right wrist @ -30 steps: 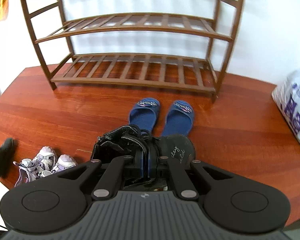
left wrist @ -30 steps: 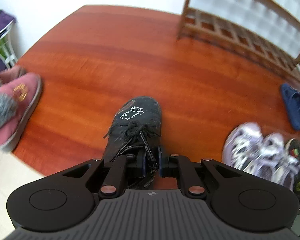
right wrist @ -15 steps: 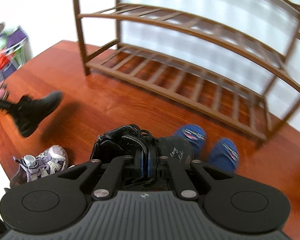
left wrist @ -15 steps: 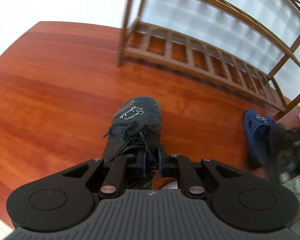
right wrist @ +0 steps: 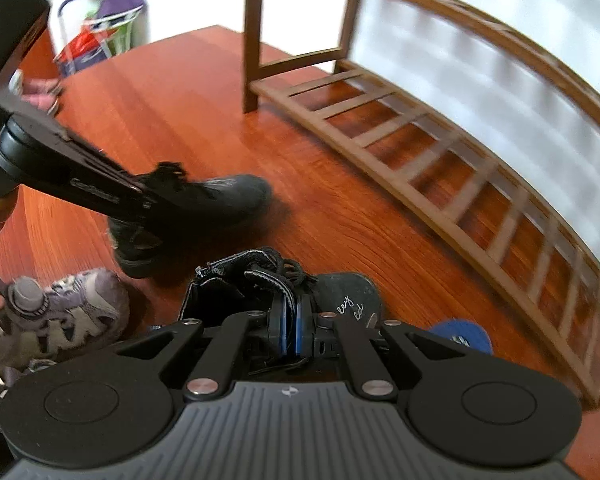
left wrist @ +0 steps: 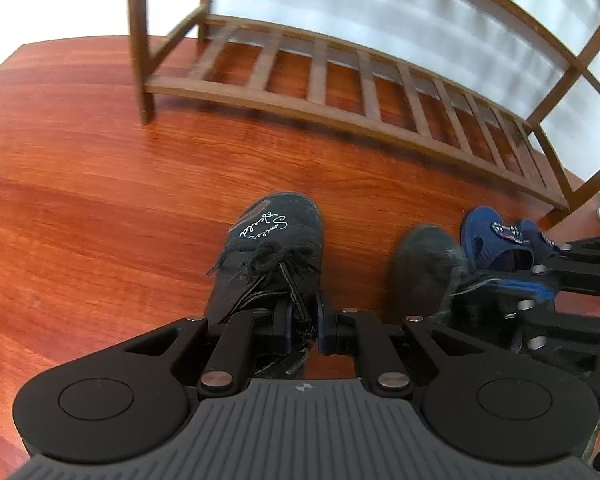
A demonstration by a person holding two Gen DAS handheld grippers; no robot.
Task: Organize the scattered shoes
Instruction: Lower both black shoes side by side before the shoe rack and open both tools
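Two matte black lace-up boots with white cursive script on their rounded toes, each held above the glossy reddish wood floor (left wrist: 100, 168) before a brown slatted wooden shoe rack (left wrist: 340, 92). The left hand-held gripper (left wrist: 303, 320) is clamped on the laced collar of the left boot (left wrist: 276, 248), whose long axis runs away from the camera, toe toward the rack's lowest shelf. The right hand-held gripper (right wrist: 290, 320) is closed on the tongue and collar of the right boot (right wrist: 340, 300), toe likewise toward the rack. Blue slippers (left wrist: 496, 236) lie near the rack's front rail, beside the right boot; a lilac strapped sandal (right wrist: 60, 316) lies farther from the rack.
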